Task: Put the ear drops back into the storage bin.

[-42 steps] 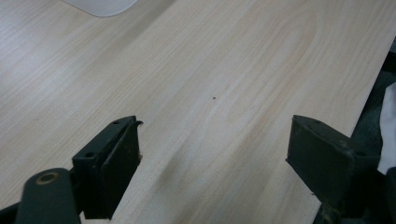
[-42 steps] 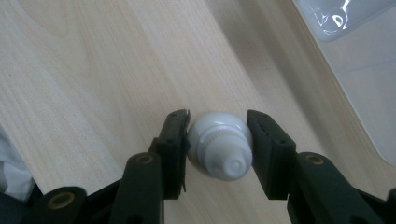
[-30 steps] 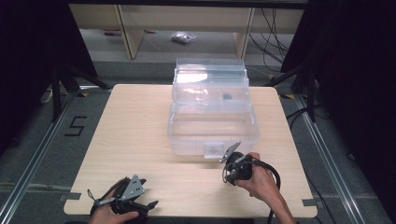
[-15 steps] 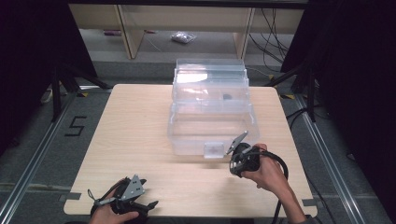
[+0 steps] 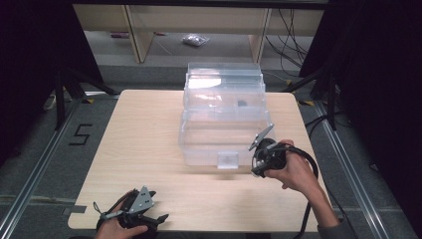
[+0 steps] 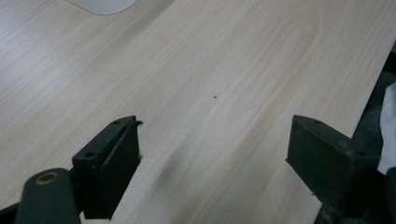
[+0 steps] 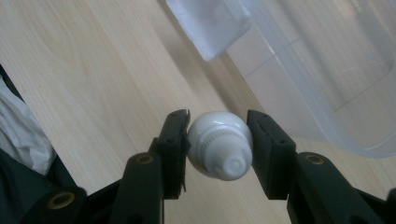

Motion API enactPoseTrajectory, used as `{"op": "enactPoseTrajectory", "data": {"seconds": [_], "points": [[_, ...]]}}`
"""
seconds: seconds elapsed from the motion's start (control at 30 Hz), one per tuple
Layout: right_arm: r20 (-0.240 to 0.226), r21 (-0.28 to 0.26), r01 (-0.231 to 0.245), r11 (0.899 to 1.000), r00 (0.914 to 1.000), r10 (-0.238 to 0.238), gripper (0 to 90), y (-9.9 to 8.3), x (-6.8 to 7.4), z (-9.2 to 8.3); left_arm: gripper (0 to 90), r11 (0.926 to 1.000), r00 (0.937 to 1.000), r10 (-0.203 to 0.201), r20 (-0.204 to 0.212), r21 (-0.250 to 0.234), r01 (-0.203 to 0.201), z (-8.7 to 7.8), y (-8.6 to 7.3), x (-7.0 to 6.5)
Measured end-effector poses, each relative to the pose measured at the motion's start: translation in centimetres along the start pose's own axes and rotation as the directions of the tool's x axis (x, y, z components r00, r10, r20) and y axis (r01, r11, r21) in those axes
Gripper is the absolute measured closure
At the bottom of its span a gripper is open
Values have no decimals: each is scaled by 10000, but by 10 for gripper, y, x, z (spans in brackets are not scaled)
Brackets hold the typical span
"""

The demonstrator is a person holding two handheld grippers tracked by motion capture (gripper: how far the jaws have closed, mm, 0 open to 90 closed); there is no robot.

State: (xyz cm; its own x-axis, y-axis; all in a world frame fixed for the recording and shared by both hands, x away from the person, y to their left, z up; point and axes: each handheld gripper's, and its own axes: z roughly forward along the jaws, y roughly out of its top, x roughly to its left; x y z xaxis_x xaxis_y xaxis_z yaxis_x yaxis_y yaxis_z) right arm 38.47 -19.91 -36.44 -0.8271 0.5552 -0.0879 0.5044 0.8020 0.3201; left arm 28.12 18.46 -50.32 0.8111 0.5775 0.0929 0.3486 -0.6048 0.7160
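My right gripper (image 7: 218, 140) is shut on a small white bottle with a ribbed screw cap (image 7: 219, 145); its two black pads press on the bottle's sides. In the high view this gripper (image 5: 260, 160) hangs above the table by the near right corner of a clear plastic box (image 5: 224, 122) whose lid stands open. The box's front latch (image 7: 212, 25) and rim lie just beyond the bottle. My left gripper (image 5: 149, 219) rests at the table's near left edge, jaws open with only bare wood (image 6: 210, 93) between them.
The light wooden table (image 5: 139, 134) has open room left of the box. A small dark thing (image 5: 242, 103) lies inside the box. Dark stands and cables flank the table; a shelf unit stands behind it with a small bag (image 5: 193, 40) on the floor.
My right gripper has risen off the table with the white bottle and shifted right, closer to the box's near right corner. The left gripper stays put.
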Motion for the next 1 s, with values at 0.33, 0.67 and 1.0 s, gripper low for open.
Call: {"op": "enactPoseTrajectory", "data": {"seconds": [0.33, 0.67, 1.0], "points": [[258, 93, 28, 10000, 9997, -30, 602, 11, -13, -19, 167, 10000, 10000, 6, -3, 3, -6, 0, 0, 0], [435, -34, -318, 9995, 9985, 319, 602, 25, -32, -35, 167, 9998, 9998, 204, -24, 53, -204, 0, 0, 2], [444, 113, -806, 9967, 9958, 800, 602, 35, -55, -33, 167, 9998, 9998, 182, -17, 3, -182, -1, 0, 1]]}}
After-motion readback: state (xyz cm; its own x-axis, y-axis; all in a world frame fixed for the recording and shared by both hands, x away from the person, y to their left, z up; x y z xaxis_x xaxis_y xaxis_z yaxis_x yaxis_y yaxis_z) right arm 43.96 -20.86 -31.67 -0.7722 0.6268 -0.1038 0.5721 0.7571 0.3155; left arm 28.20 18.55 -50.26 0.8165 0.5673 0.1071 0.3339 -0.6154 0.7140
